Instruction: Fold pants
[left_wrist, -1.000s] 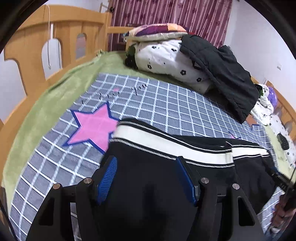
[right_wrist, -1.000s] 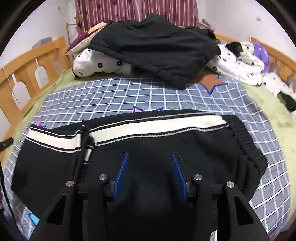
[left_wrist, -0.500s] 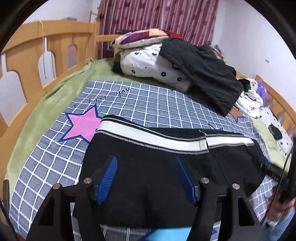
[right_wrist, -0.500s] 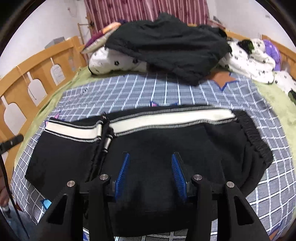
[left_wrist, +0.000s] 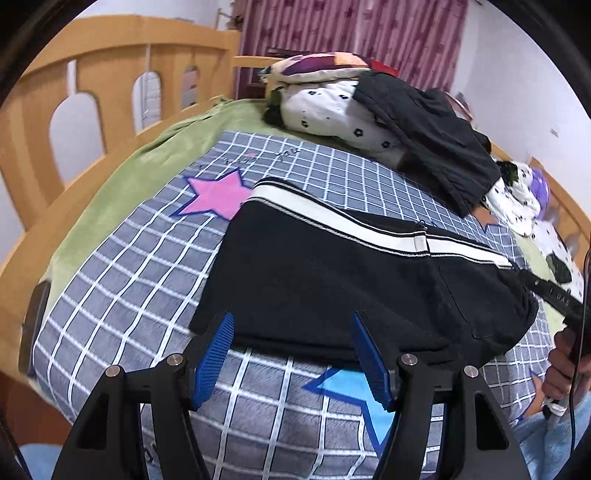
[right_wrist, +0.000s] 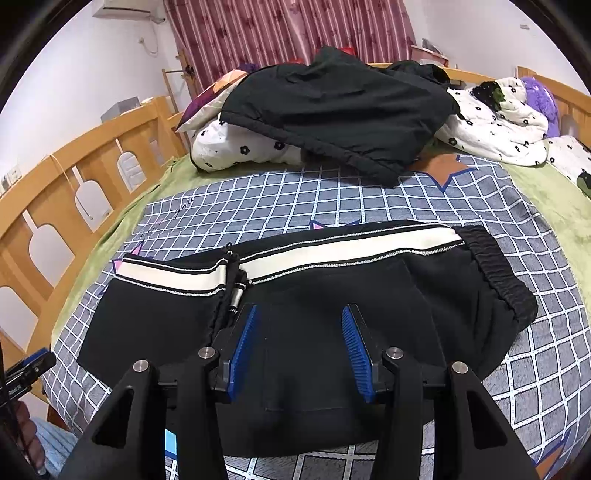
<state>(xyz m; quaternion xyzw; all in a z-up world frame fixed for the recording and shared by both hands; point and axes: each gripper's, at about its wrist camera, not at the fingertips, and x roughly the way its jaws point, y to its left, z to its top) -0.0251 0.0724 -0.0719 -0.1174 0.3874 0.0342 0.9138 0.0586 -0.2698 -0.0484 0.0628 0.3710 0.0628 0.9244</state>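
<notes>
Black pants (left_wrist: 332, 280) with a white side stripe lie folded flat across a grey checked blanket (left_wrist: 129, 288), elastic waistband (right_wrist: 495, 273) at the right end. My left gripper (left_wrist: 293, 332) hangs open over the near edge of the pants, nothing between its blue pads (left_wrist: 214, 354). In the right wrist view the pants (right_wrist: 332, 295) fill the middle, and my right gripper (right_wrist: 299, 325) stands open above the black cloth, nothing pinched between its pads (right_wrist: 242, 347). The right tool's body (left_wrist: 554, 299) and the hand on it show at the right edge of the left wrist view.
A wooden bed rail (right_wrist: 74, 177) runs along the left. At the head lie a flowered white quilt (right_wrist: 251, 147), a pillow (left_wrist: 317, 68) and a heap of black clothes (right_wrist: 340, 107). A green sheet (left_wrist: 122, 184) borders the blanket. More flowered bedding (right_wrist: 498, 122) sits far right.
My left gripper has drawn back toward the foot of the bed, off the pants, so their near edge and a blue star now show. The right gripper rose slightly.
</notes>
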